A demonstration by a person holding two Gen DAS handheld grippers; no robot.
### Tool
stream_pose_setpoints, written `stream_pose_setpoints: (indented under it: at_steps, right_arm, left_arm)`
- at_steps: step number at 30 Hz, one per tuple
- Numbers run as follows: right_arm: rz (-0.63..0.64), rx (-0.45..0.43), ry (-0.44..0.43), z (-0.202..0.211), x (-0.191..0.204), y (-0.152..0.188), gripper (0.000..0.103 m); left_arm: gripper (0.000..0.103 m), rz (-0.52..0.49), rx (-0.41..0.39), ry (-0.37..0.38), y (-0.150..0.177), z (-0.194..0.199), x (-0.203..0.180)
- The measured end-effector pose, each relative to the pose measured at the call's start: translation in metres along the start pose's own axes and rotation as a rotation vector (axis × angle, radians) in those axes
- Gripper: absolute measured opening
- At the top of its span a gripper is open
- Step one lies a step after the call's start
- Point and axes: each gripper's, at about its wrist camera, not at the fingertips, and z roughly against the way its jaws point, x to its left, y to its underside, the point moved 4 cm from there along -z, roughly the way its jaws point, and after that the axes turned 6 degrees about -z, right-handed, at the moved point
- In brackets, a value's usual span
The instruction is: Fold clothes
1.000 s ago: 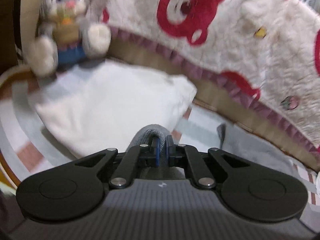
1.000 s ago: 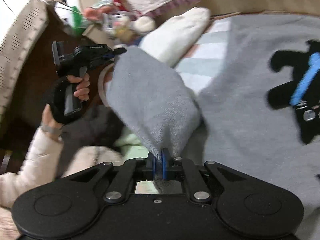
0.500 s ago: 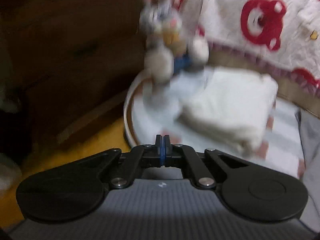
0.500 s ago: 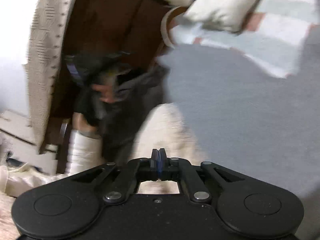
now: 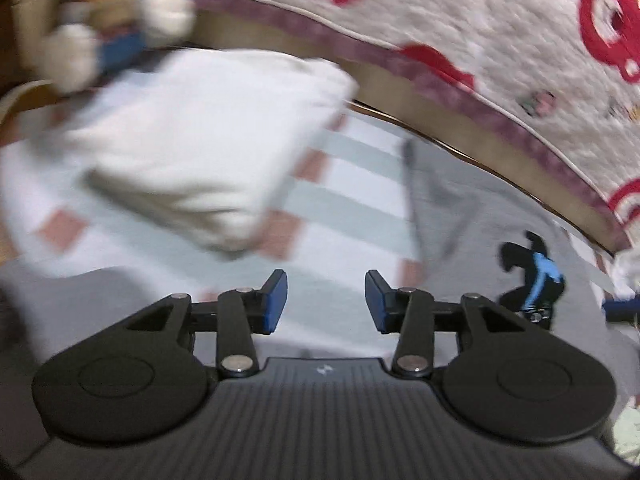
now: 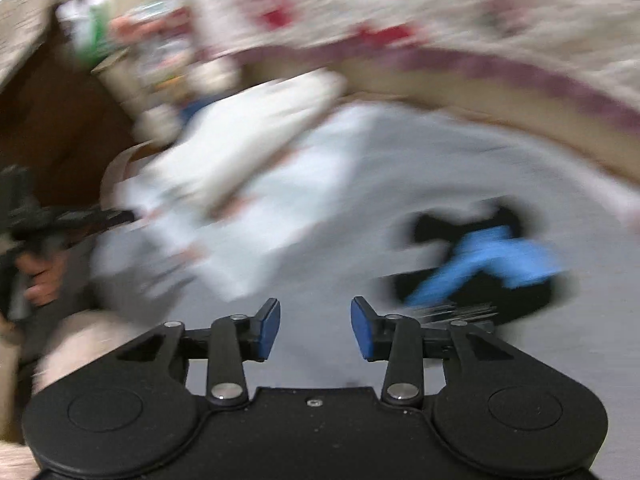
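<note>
**Both claws opening, free of the grey sweatshirt**

The left claw (image 5: 326,302) is standing with its blue pads parted and nothing between them; its jaws have just been opening. Only the striped bed sheet (image 5: 360,208) and a grey edge of cloth are showing through the gap. The right claw (image 6: 315,330) is in the same condition, jaws just opened and empty, hovering over plain grey fabric.

Beyond the claws, the grey sweatshirt (image 5: 472,216) is lying spread on the bed, its black and blue figure print (image 5: 534,282) facing up, which suggests the front is uppermost. In the right wrist view the same print (image 6: 480,264) is sitting to the right of the claw, heavily smeared by motion. Judging by the empty claws, the garment is resting on its own so that a fresh hold can be picked.

Further out, a white pillow (image 5: 200,148) is lying on the sheet to the left of the sweatshirt, with a plush toy (image 5: 108,32) behind it; blur makes the toy hard to read. A white blanket with red bear shapes (image 5: 500,36) is hanging along the far side. In the right wrist view the person's left hand (image 6: 38,276) is gripping its handle at the left edge.
</note>
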Motion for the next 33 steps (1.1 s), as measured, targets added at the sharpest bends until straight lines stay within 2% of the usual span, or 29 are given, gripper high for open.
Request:
stream_pose_setpoints:
  at_steps: [2, 5, 6, 9, 13, 15, 21, 24, 25, 26, 28, 30, 33]
  right_arm:
    - [-0.025, -0.036, 0.113, 0.008, -0.047, -0.018, 0.053]
    - [-0.049, -0.098, 0.265, 0.012, -0.112, -0.045, 0.053]
    - [-0.034, -0.120, 0.322, 0.012, -0.132, -0.053, 0.053]
    - [0.038, -0.181, 0.451, 0.005, -0.174, -0.069, 0.053]
    - [-0.107, -0.233, 0.487, -0.011, -0.228, -0.072, 0.053]
    - [-0.248, -0.232, 0.453, -0.018, -0.255, -0.065, 0.053]
    - [-0.660, -0.186, 0.277, -0.033, -0.318, -0.046, 0.055]
    - [-0.859, -0.101, 0.130, -0.055, -0.339, -0.039, 0.057]
    - [-0.874, -0.110, 0.114, -0.059, -0.340, -0.038, 0.059]
    - [-0.866, -0.133, 0.111, -0.060, -0.338, -0.039, 0.066]
    - [-0.838, -0.174, 0.116, -0.063, -0.333, -0.043, 0.073]
    - [-0.803, -0.198, 0.147, -0.067, -0.330, -0.045, 0.075]
    - [-0.766, -0.227, 0.175, -0.072, -0.320, -0.045, 0.083]
  left_arm:
    - [0.048, 0.018, 0.037, 0.070, -0.012, -0.036, -0.024]
    - [0.050, 0.101, 0.076, 0.181, -0.035, -0.092, -0.047]
    - [0.050, 0.136, 0.085, 0.191, -0.040, -0.107, -0.052]
    - [0.049, 0.178, 0.113, 0.158, -0.058, -0.158, -0.063]
    - [0.050, 0.122, 0.128, 0.181, -0.079, -0.206, -0.080]
    - [0.051, 0.098, 0.136, 0.193, -0.088, -0.227, -0.086]
    - [0.054, 0.127, 0.174, 0.293, -0.114, -0.265, -0.090]
    - [0.054, 0.095, 0.178, 0.326, -0.126, -0.279, -0.099]
    - [0.056, 0.092, 0.172, 0.325, -0.129, -0.283, -0.102]
    - [0.059, 0.097, 0.172, 0.319, -0.131, -0.287, -0.105]
    - [0.062, 0.109, 0.188, 0.305, -0.133, -0.294, -0.112]
    - [0.062, 0.117, 0.223, 0.289, -0.133, -0.296, -0.122]
    - [0.062, 0.156, 0.255, 0.285, -0.130, -0.300, -0.132]
